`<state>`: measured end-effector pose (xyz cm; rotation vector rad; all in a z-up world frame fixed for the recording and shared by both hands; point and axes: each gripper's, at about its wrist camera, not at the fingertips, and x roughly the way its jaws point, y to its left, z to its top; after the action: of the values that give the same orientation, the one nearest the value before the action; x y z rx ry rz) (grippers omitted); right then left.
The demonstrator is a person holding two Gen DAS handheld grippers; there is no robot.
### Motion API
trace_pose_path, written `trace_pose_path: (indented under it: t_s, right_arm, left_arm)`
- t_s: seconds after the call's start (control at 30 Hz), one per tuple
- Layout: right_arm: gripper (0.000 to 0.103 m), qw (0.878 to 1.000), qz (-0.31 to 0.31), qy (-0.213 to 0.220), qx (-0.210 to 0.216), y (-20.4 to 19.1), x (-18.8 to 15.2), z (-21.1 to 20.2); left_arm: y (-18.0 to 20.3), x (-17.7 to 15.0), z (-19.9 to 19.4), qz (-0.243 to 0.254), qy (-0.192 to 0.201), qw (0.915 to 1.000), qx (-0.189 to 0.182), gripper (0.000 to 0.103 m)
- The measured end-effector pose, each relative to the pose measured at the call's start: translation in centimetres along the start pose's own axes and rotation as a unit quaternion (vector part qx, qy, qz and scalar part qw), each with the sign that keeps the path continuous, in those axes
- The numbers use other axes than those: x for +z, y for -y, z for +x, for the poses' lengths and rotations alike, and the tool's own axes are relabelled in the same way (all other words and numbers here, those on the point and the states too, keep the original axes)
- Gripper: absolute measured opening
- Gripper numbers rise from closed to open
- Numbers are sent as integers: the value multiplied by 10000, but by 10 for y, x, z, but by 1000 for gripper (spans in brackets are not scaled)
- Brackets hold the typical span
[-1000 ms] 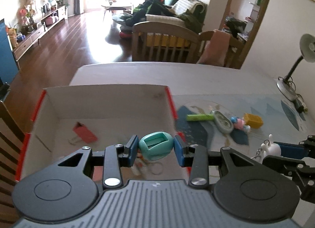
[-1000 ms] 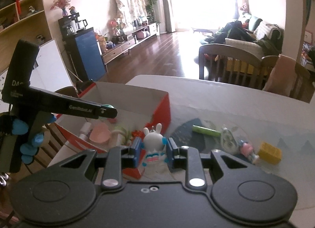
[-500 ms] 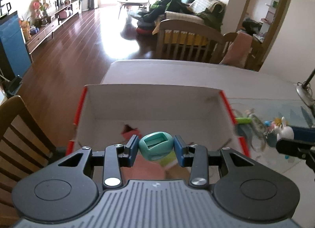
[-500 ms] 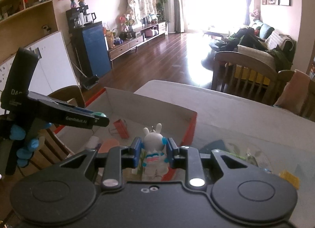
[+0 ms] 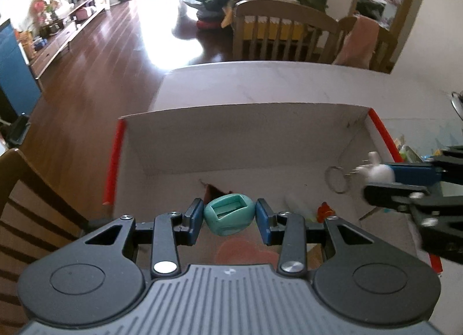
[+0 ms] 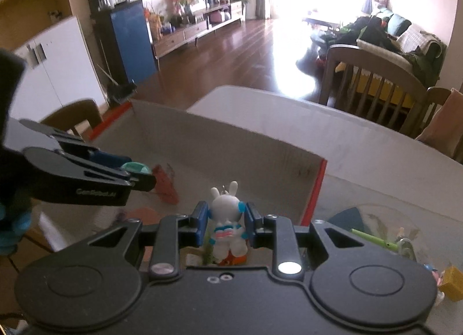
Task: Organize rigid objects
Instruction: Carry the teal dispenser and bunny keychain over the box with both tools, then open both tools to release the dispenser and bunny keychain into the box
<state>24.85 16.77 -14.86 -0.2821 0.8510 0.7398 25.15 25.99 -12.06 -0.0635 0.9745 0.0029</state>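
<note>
Living room table [image 5: 260, 86] had a red-edged cardboard box [image 5: 249, 135] on it. Left gripper [image 5: 228, 219] was clamped on a teal egg-shaped thing [image 5: 229, 215] above the box floor. Right gripper [image 6: 226, 223] pinched a white rabbit figurine [image 6: 227, 219] over the box's right side, near a red clip [image 6: 165, 183].

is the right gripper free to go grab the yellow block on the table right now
Probably not yet. The right gripper is shut on the white rabbit figure over the box. The yellow block lies clear on the table, but the rabbit must go first.
</note>
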Motion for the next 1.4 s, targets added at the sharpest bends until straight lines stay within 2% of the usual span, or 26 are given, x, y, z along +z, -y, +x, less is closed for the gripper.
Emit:
trace_pose_path:
  t_s: [0.27, 0.73, 1.03, 1.2, 1.4]
  right_arm:
    - [26, 9993, -47, -366, 11, -3, -8, 28]
    - [30, 9981, -209, -580, 23, -17, -13, 32]
    - [36, 9991, -112, -419, 29, -8, -10, 17]
    - [39, 9996, -58, -263, 42, -9, -12, 1]
    - [42, 10000, 16, -61, 61, -9, -15, -23]
  left_arm:
    - [14, -1, 29, 351, -402, 9981, -293, 38]
    - [12, -10, 54, 411, -1056, 9929, -350, 38]
    - [13, -8, 48, 390, -970, 9940, -316, 40]
    - [16, -11, 30, 408, -780, 9958, -256, 57]
    - [21, -8, 8, 395, -561, 9972, -283, 57]
